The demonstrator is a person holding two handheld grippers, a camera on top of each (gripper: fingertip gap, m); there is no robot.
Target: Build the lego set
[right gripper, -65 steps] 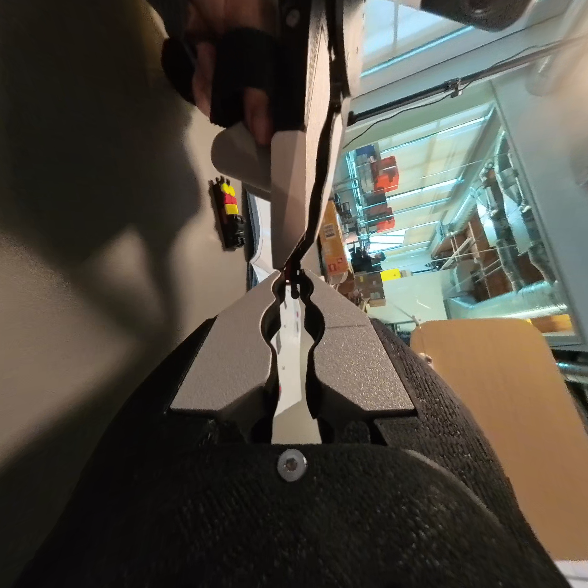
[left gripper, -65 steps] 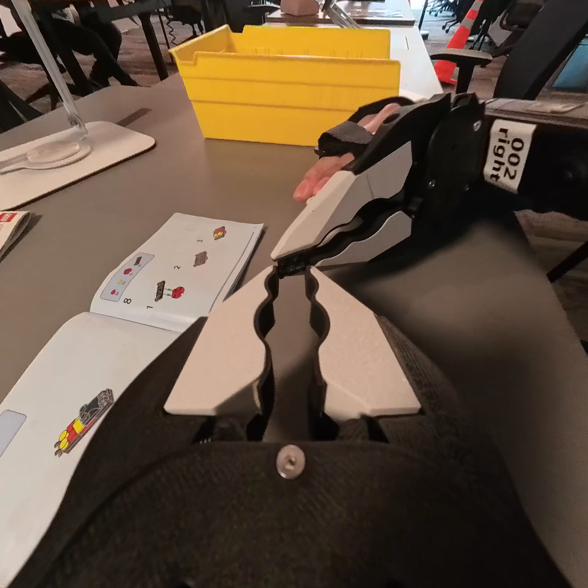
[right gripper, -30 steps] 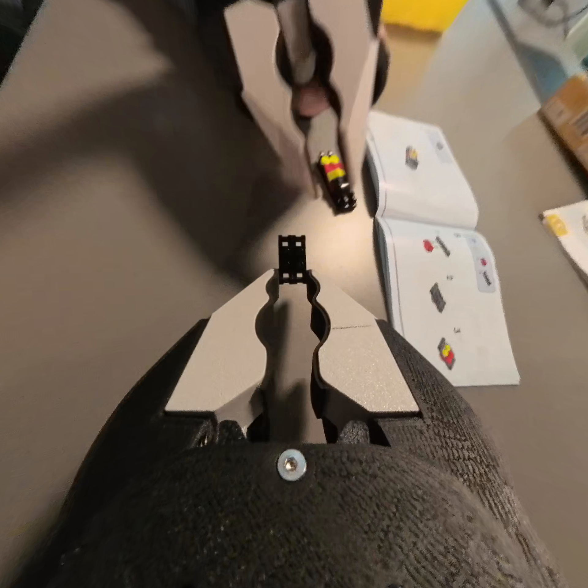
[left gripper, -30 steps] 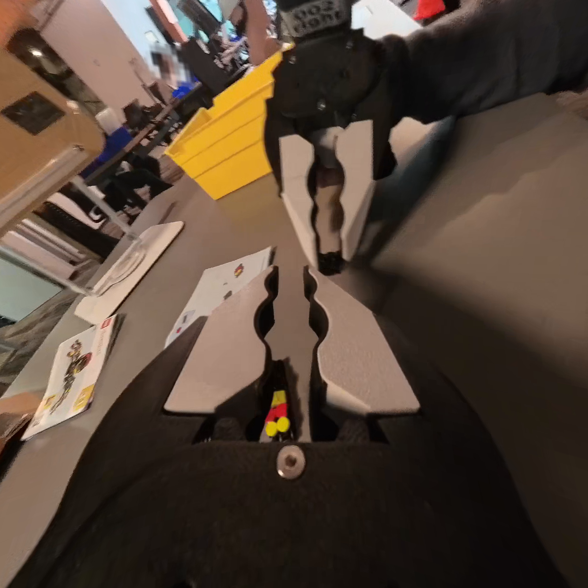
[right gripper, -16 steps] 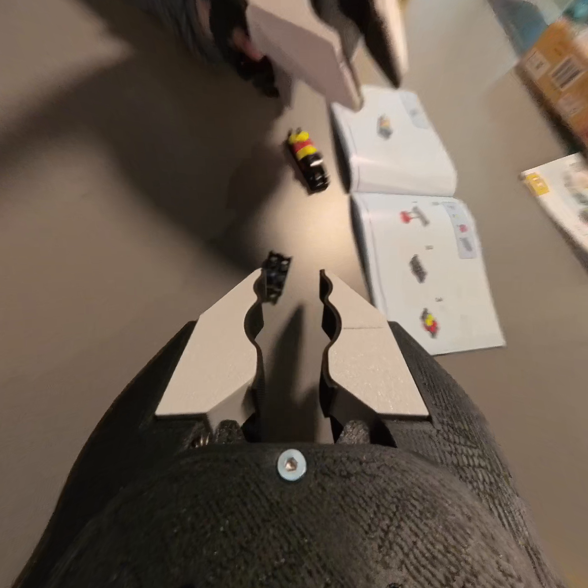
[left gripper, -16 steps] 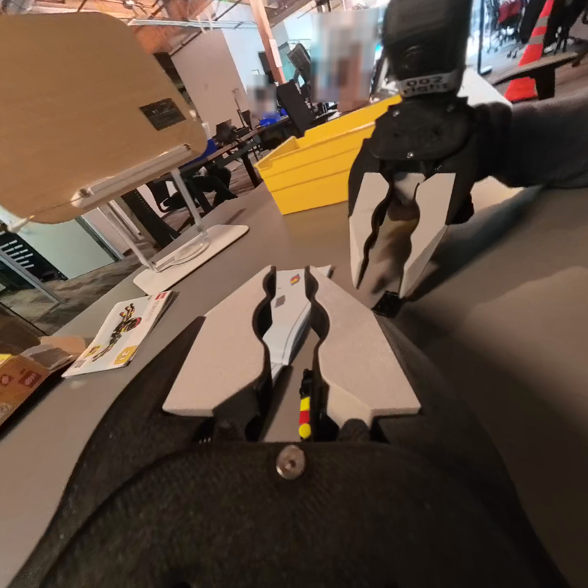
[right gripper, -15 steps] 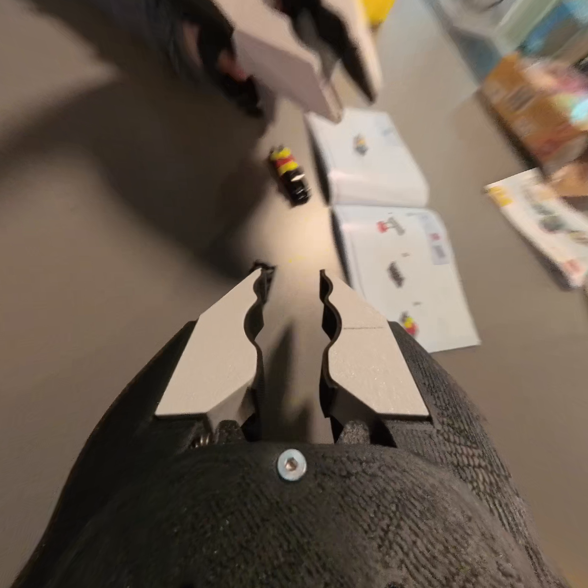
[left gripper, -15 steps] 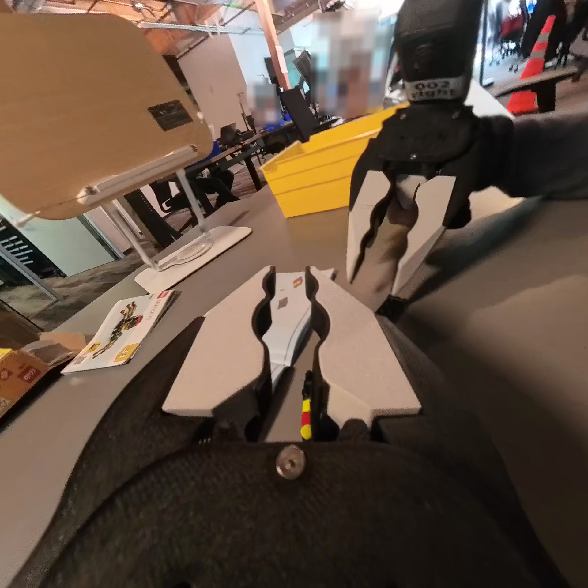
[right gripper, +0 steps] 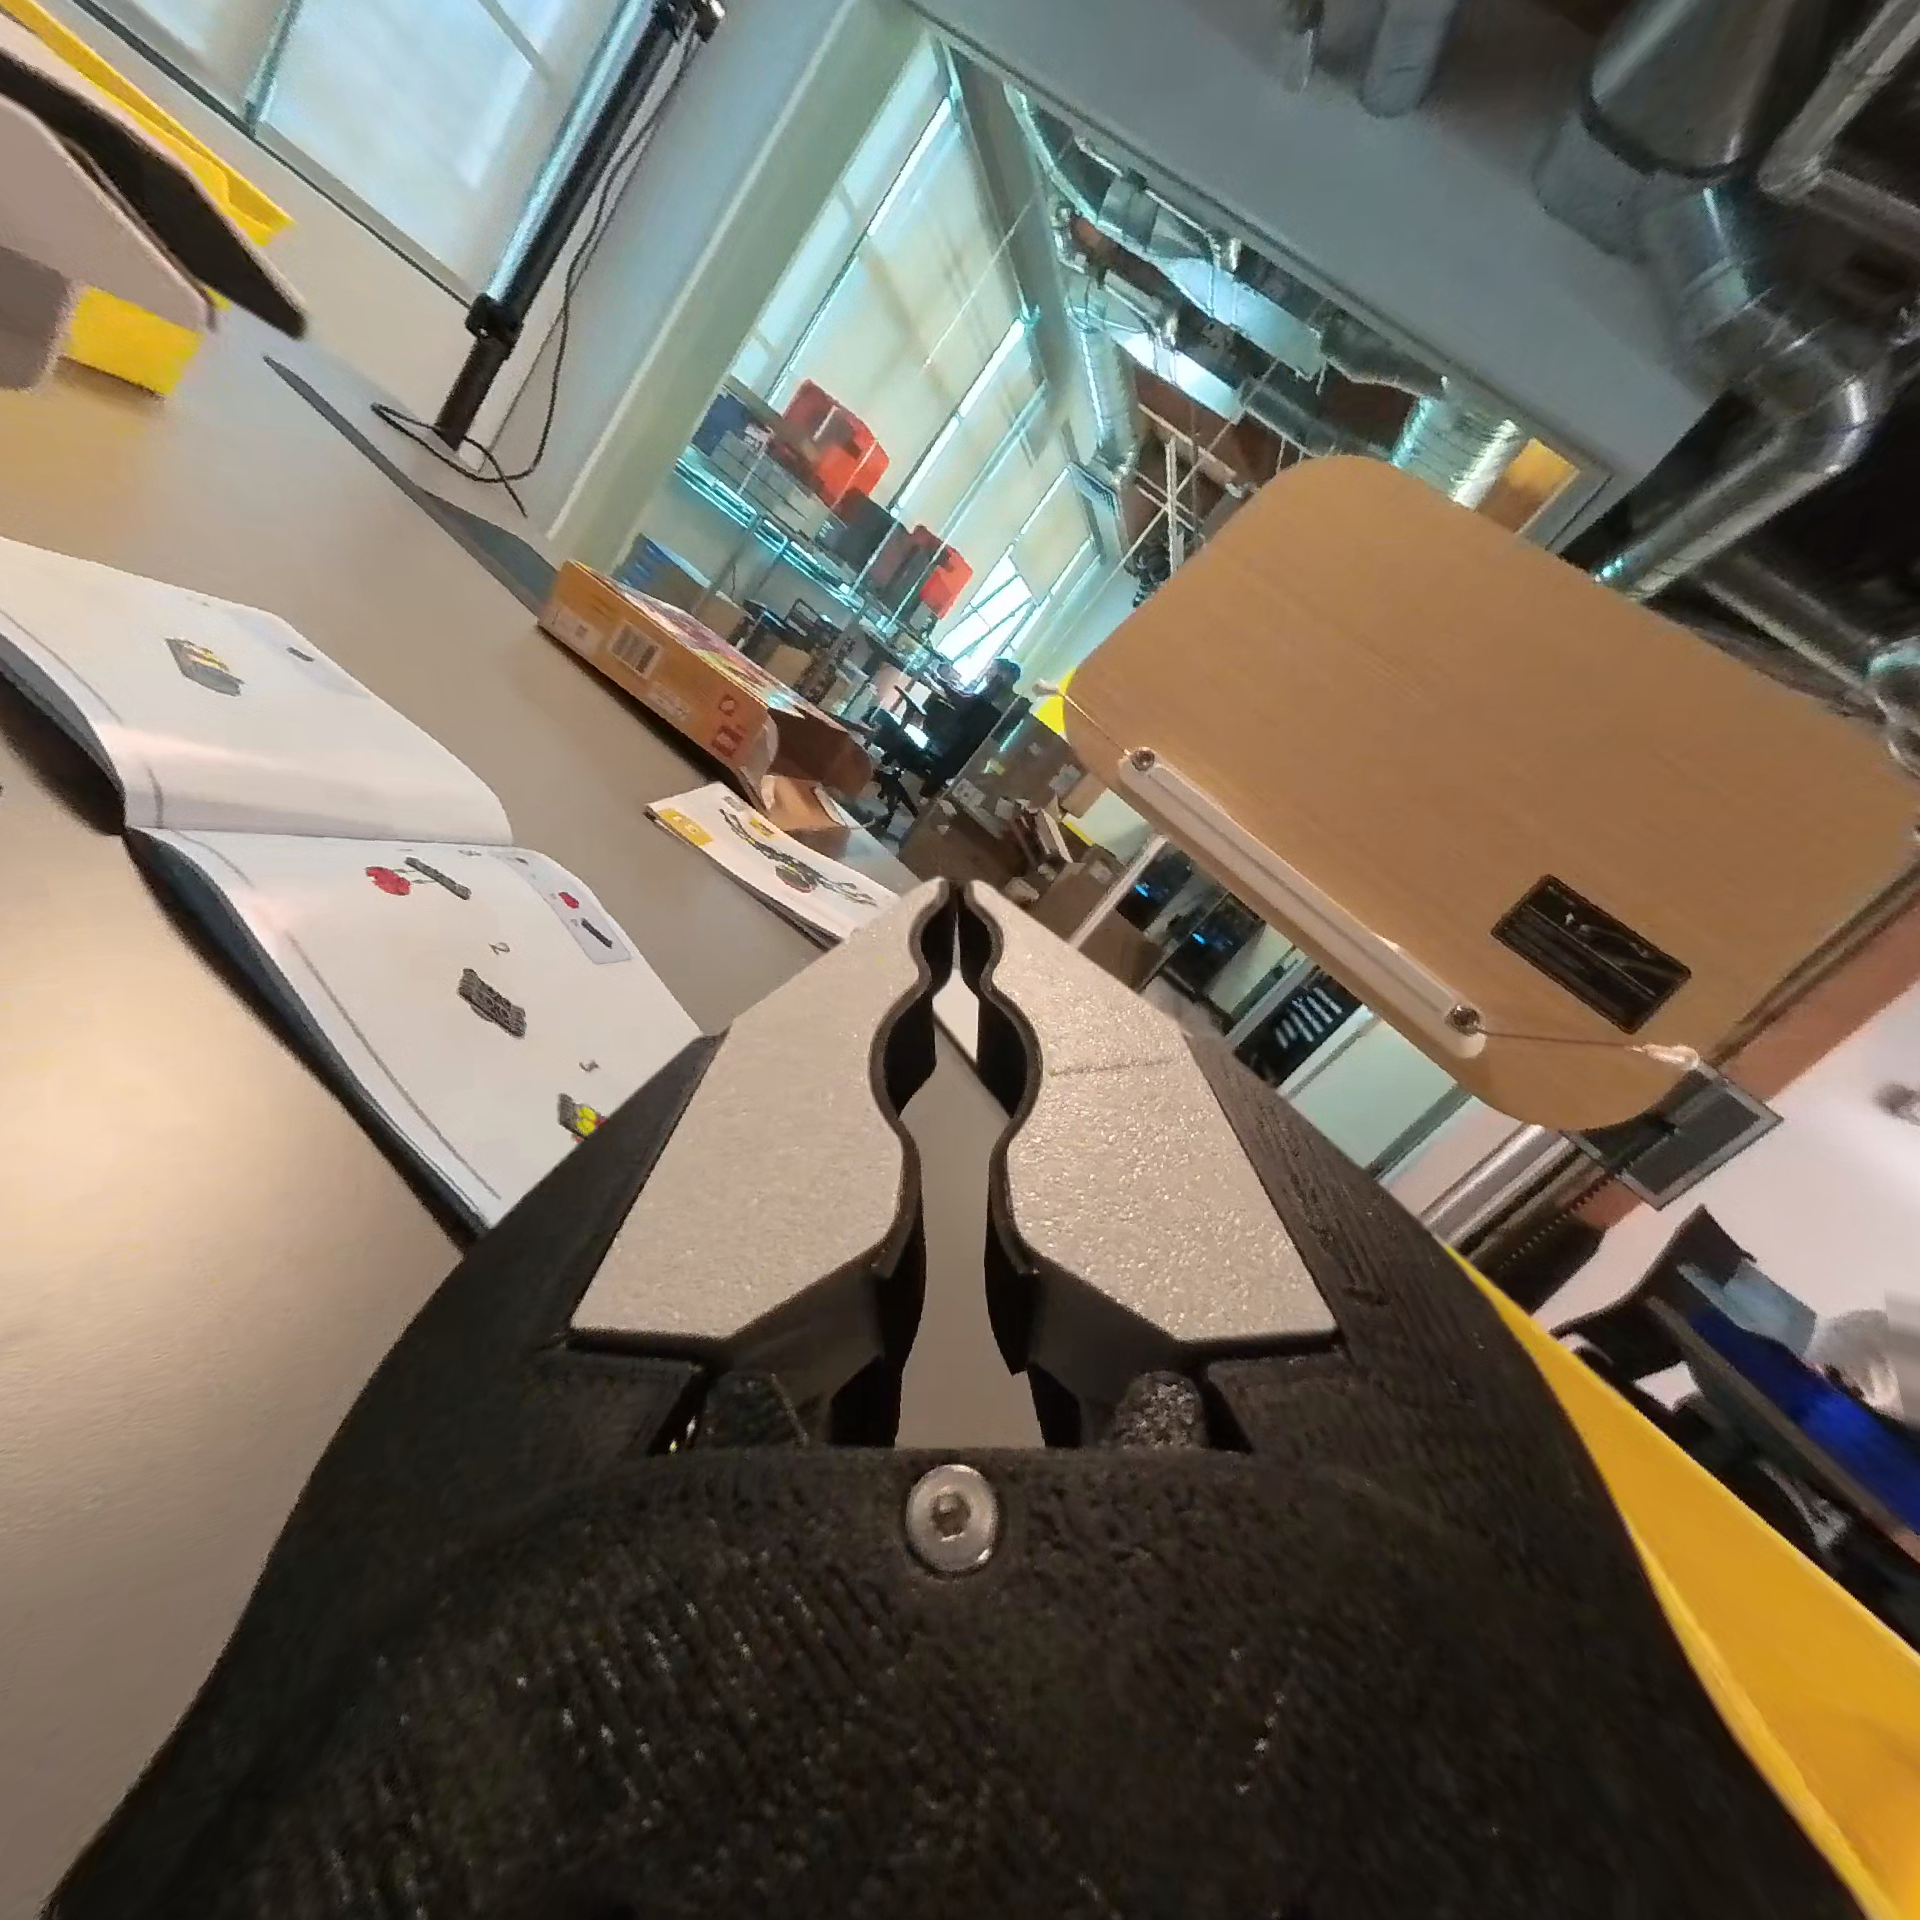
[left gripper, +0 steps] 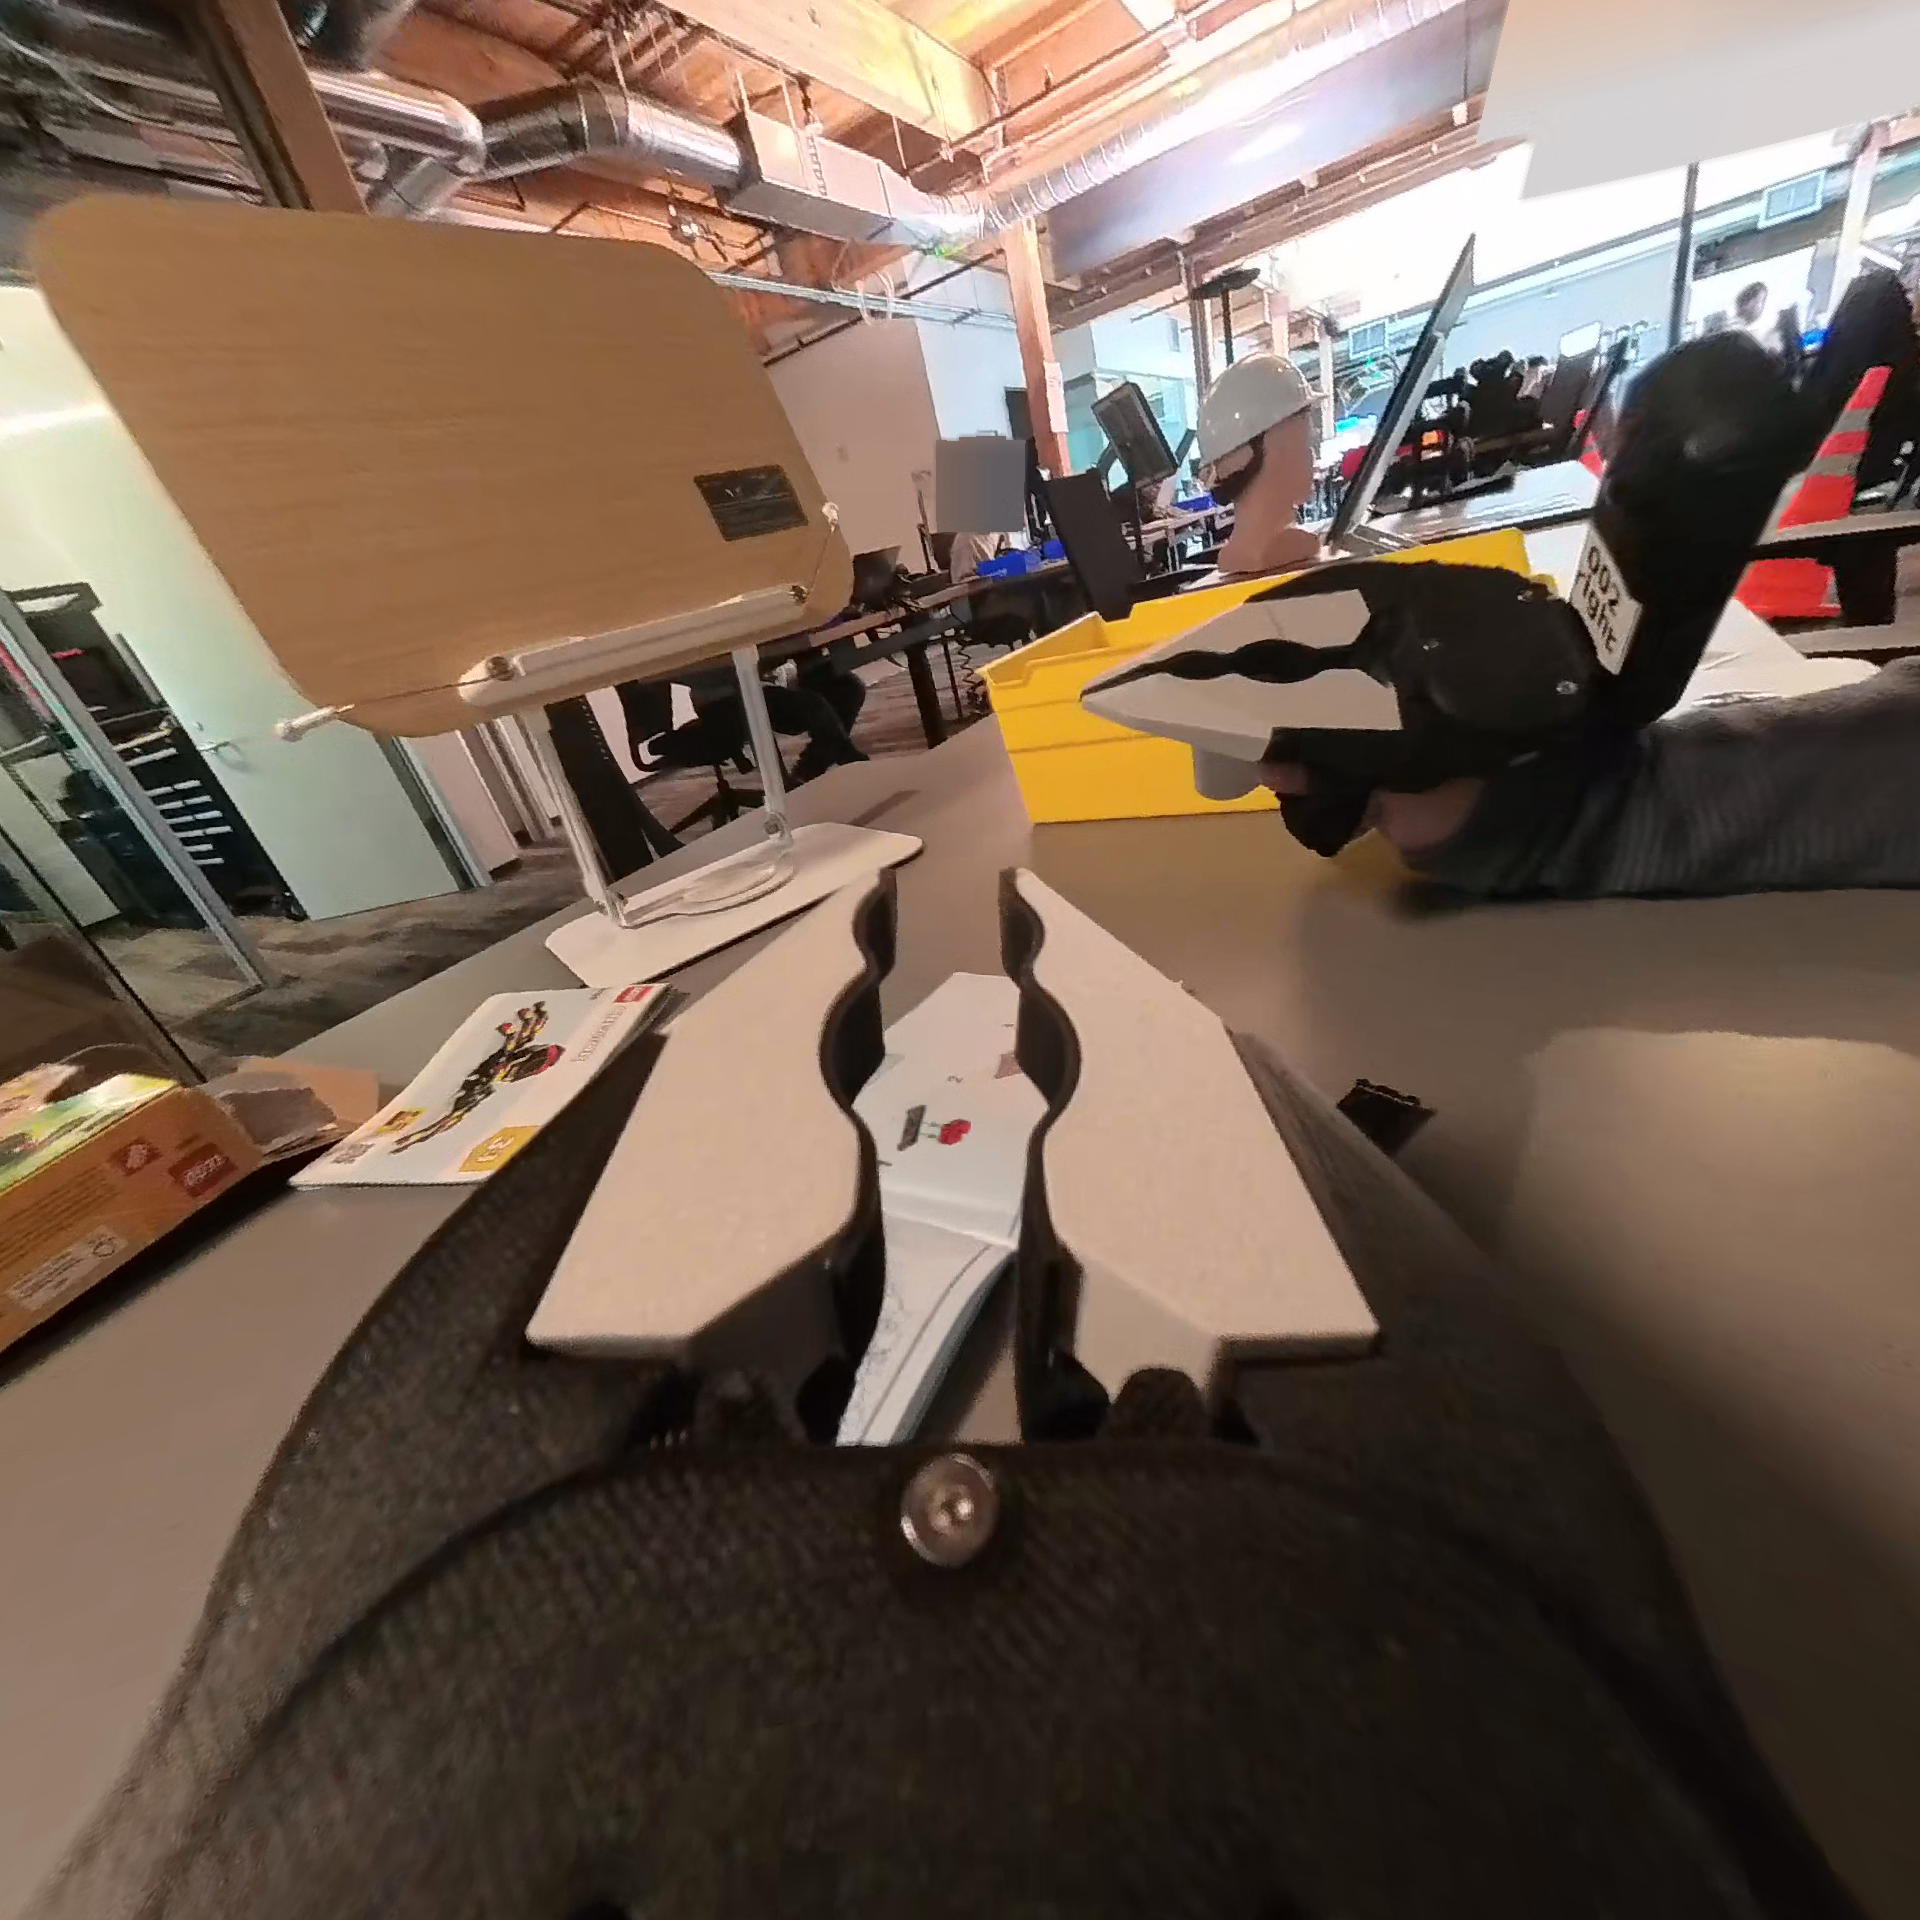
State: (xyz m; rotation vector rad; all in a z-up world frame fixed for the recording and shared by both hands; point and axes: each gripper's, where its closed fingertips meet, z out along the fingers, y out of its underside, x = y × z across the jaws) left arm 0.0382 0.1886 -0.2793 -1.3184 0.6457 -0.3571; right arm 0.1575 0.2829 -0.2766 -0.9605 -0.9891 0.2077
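Grey counter point(left gripper: 1558, 966): black lego piece point(left gripper: 1382, 1110) lies loose right of left tool point(left gripper: 943, 891), jaws parted, empty, over open instruction booklet point(left gripper: 940, 1122). Right tool point(right gripper: 956, 912): clenched, empty.

Items bearing writing (wording not reproduced):
- White label point(left gripper: 1605, 613), black print, on the black body of the right gripper point(left gripper: 1089, 696).
- Dark plaque point(left gripper: 750, 501), small pale print, on the wooden board.
- Closed booklet point(left gripper: 488, 1081), red logo square and yellow numbered patch.
- Orange box point(right gripper: 665, 655), barcode and logos.
- Open instruction booklet point(right gripper: 416, 935), step numerals beside brick drawings.
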